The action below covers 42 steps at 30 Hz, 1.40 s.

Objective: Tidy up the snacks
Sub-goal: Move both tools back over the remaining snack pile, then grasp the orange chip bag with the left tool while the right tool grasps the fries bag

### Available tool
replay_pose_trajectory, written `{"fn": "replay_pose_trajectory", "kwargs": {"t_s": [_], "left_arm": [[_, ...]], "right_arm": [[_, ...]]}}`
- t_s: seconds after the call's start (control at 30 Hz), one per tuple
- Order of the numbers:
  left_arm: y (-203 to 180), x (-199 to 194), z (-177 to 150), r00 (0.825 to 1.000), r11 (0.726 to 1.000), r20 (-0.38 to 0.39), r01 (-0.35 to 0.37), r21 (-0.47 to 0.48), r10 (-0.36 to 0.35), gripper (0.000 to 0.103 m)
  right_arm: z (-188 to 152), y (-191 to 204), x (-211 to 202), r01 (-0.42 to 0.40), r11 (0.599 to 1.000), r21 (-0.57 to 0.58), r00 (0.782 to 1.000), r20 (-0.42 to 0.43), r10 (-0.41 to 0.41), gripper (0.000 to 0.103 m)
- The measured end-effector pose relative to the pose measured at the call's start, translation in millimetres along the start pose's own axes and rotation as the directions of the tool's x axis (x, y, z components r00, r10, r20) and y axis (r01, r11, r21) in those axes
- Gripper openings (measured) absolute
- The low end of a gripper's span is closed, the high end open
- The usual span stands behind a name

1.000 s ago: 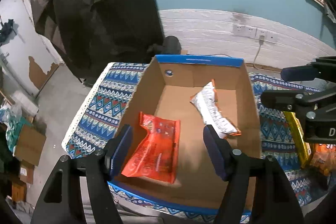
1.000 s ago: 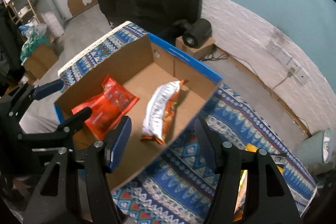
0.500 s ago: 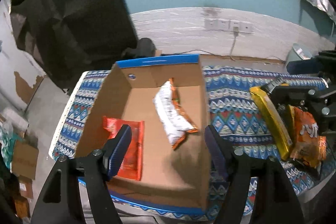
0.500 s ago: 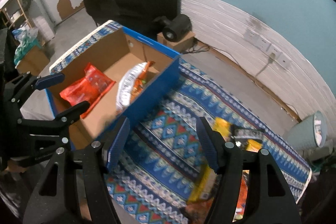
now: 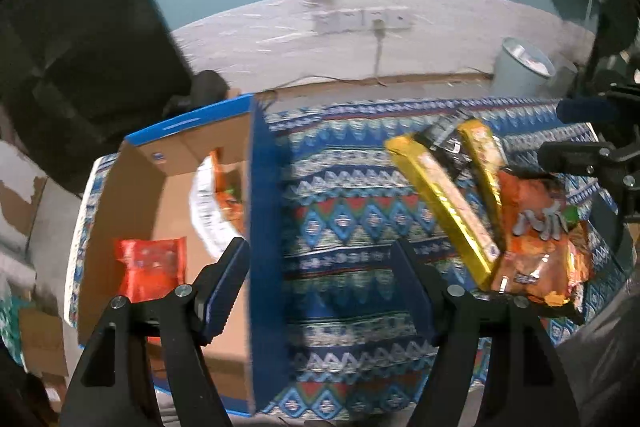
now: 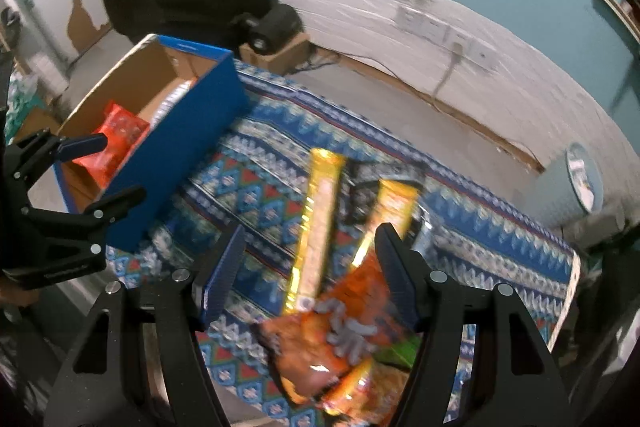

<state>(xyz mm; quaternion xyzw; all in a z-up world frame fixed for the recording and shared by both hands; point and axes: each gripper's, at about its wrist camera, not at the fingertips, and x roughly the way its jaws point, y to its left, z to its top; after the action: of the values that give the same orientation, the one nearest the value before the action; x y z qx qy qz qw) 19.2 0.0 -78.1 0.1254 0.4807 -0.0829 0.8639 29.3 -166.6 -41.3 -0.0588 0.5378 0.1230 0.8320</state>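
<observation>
Right gripper [image 6: 308, 271] jaws wide apart, nothing between pads, hovering over orange bag [image 6: 340, 343] and two gold packs [image 6: 316, 227] on patterned cloth [image 6: 480, 227]. Blue box [image 6: 180, 147] far left holds red pack [image 6: 116, 135]. Left gripper [image 6: 104, 171] at box's near end, jaws apart.

A table draped in a blue patterned cloth [image 5: 340, 211] carries an open blue cardboard box [image 5: 264, 227] at its left end. Toward the right end lie two long gold snack packs [image 6: 316, 231], a black packet [image 5: 448, 143] between them, and orange snack bags [image 6: 340, 339].
</observation>
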Motion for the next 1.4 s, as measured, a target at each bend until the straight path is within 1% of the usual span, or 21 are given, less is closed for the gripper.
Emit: {"fn": "replay_pose_trajectory", "kwargs": {"t_s": [0.3, 0.4, 0.6, 0.7, 0.77, 0.8, 0.9, 1.0, 1.07, 1.17, 1.27, 1.4], "left_arm": [[-51, 4, 7, 0.996, 0.995, -0.043, 0.076, 0.070, -0.074, 0.075], [-69, 5, 8, 0.993, 0.990, -0.060, 0.104, 0.097, -0.099, 0.076], [-103, 9, 6, 0.983, 0.977, -0.107, 0.162, 0.139, -0.148, 0.077], [-116, 13, 2, 0.978, 0.972, -0.131, 0.184, 0.149, -0.165, 0.077], [-125, 17, -2, 0.975, 0.968, -0.148, 0.190, 0.162, -0.167, 0.077], [-127, 18, -4, 0.974, 0.967, -0.153, 0.192, 0.168, -0.167, 0.077], [-135, 22, -11, 0.973, 0.964, -0.167, 0.191, 0.184, -0.160, 0.077], [-139, 25, -16, 0.967, 0.962, -0.187, 0.205, 0.181, -0.171, 0.077], [-139, 26, -18, 0.964, 0.962, -0.197, 0.212, 0.171, -0.178, 0.077], [-140, 29, -20, 0.960, 0.962, -0.210, 0.221, 0.158, -0.186, 0.077], [-141, 31, -21, 0.958, 0.963, -0.217, 0.224, 0.150, -0.189, 0.077], [-145, 34, -20, 0.954, 0.961, -0.227, 0.232, 0.152, -0.195, 0.077]], "right_arm": [[-40, -41, -5, 0.031, 0.998, 0.058, 0.999, -0.030, -0.029, 0.068], [-57, -54, -4, 0.034, 0.996, 0.079, 0.998, -0.046, -0.031, 0.068], [-93, -74, 1, 0.039, 0.991, 0.130, 0.995, -0.096, -0.027, 0.069], [-105, -74, 6, 0.034, 0.992, 0.123, 0.992, -0.128, -0.018, 0.069], [-113, -71, 8, 0.033, 0.995, 0.097, 0.989, -0.146, -0.018, 0.074], [-117, -69, 10, 0.035, 0.996, 0.083, 0.988, -0.155, -0.022, 0.075], [-125, -67, 15, 0.032, 0.997, 0.066, 0.983, -0.184, -0.019, 0.075], [-129, -60, 19, 0.022, 0.999, 0.043, 0.980, -0.199, -0.013, 0.075], [-129, -57, 23, 0.016, 0.997, 0.069, 0.980, -0.199, -0.002, 0.079], [-132, -57, 35, -0.012, 0.994, 0.112, 0.973, -0.226, 0.037, 0.080], [-135, -55, 45, -0.004, 0.991, 0.134, 0.967, -0.252, 0.038, 0.080], [-140, -55, 54, 0.016, 0.994, 0.110, 0.960, -0.280, 0.015, 0.080]]}}
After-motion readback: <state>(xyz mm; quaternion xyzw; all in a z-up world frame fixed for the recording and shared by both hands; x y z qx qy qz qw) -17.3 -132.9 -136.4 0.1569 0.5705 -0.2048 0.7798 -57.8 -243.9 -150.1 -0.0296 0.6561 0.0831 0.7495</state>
